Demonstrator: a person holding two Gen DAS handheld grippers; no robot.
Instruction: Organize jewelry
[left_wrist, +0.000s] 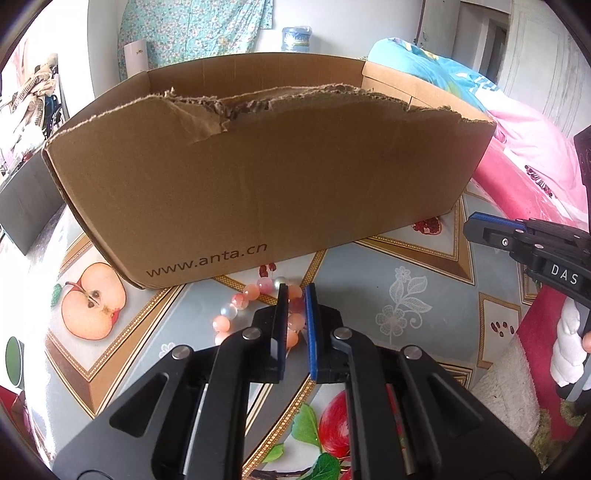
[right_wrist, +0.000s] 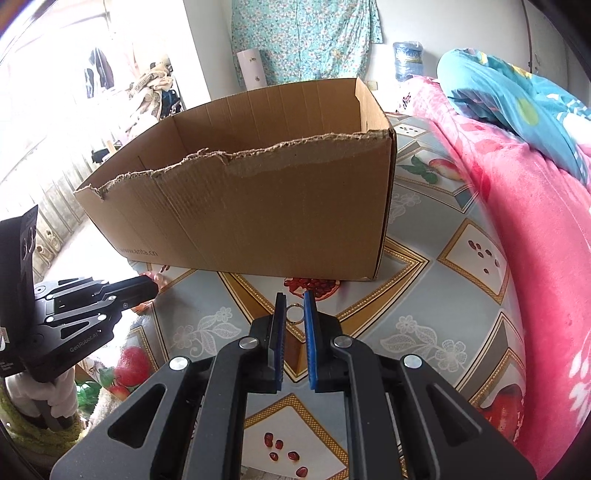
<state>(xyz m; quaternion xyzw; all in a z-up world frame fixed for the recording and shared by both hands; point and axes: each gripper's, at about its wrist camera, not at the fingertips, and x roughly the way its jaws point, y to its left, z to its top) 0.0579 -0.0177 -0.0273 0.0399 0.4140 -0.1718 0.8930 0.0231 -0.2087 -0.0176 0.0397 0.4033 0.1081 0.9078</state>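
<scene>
A bracelet of pink and clear beads (left_wrist: 243, 295) lies on the fruit-print tablecloth (left_wrist: 406, 295) just in front of a torn-topped cardboard box (left_wrist: 258, 177). My left gripper (left_wrist: 297, 288) is shut on the bracelet's right-hand beads, which sit between the blue pads. In the right wrist view, a small silver ring (right_wrist: 294, 305) stands pinched between the pads of my right gripper (right_wrist: 294, 295), just above the cloth and in front of the box (right_wrist: 258, 206). Each gripper shows in the other's view: the right one (left_wrist: 471, 225) with its tip closed, and the left one (right_wrist: 151, 290).
A pink blanket (right_wrist: 535, 240) and a blue quilt (right_wrist: 517, 99) lie along the right of the cloth. A dark flat object (left_wrist: 26, 206) sits left of the box. Behind it stand a water jug (left_wrist: 295, 38) and a white cylinder (left_wrist: 135, 59).
</scene>
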